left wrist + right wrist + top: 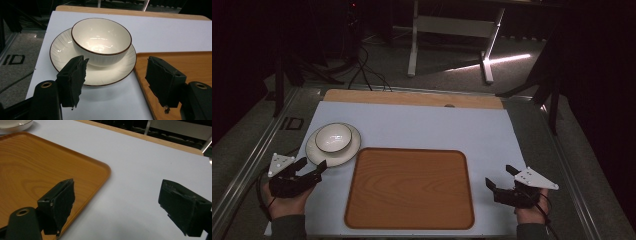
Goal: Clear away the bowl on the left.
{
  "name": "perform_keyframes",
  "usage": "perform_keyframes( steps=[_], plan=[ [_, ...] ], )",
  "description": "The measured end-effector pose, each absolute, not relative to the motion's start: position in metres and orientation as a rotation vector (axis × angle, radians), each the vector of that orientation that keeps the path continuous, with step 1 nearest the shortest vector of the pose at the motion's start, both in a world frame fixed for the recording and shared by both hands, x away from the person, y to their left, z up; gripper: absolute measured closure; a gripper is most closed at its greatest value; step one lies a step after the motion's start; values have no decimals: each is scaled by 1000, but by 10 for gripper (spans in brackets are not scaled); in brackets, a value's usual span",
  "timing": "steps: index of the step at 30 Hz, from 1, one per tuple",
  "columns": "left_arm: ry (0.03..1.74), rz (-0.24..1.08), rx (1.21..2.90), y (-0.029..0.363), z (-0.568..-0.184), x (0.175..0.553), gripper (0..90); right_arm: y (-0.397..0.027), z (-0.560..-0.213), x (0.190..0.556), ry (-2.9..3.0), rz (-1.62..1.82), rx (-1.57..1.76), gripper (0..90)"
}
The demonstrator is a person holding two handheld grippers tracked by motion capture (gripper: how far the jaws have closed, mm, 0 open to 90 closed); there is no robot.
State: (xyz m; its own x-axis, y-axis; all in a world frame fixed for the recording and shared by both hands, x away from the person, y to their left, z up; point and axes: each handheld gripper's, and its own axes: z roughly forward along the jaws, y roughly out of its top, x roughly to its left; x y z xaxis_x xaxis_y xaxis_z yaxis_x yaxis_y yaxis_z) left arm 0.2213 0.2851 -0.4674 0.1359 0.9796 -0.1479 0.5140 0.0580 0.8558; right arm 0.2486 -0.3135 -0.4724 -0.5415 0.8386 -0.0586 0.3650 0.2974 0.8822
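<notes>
**Left gripper lined up on the bowl and plate, right gripper waiting wide**

Since the white bowl (333, 137) and the plate (343, 155) under it sit at the left edge of the bench (492, 135), just ahead of the left gripper (312, 167), that hand is plainly the nearer one for the work. In the left gripper view the bowl (101, 40) stands upright in the middle of the plate (110, 72), and the pair lies straight ahead and slightly beyond the jaws, with the near rim of the plate showing between them. Both pieces are round, so there is no long axis to line up with; what matters is that the rim faces the gripper head-on. The wooden tray (409, 187) lies just to the right of the plate, its edge close beside the plate's rim though I cannot tell if they touch.

Spread wide, the left jaws grip nothing; the pads are clear of the crockery. That hand is held low over the bench with the gripper pointing forward and a little inward toward the plate. I judge the coming move to be a short push forward onto the rim.

On the far side of the tray, well apart from the bowl, the right gripper (502, 184) has its jaws (120, 205) wide apart too, over bare bench beside the tray's corner (100, 170), with nothing in them.
</notes>
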Motion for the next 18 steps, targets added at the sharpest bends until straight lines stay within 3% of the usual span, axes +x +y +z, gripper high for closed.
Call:
perform_keyframes(
  steps=[18],
  plan=[
    [1493,733,1572,286,-469,237,353,-309,-472,249,2058,1158,1023,133]
  ],
)
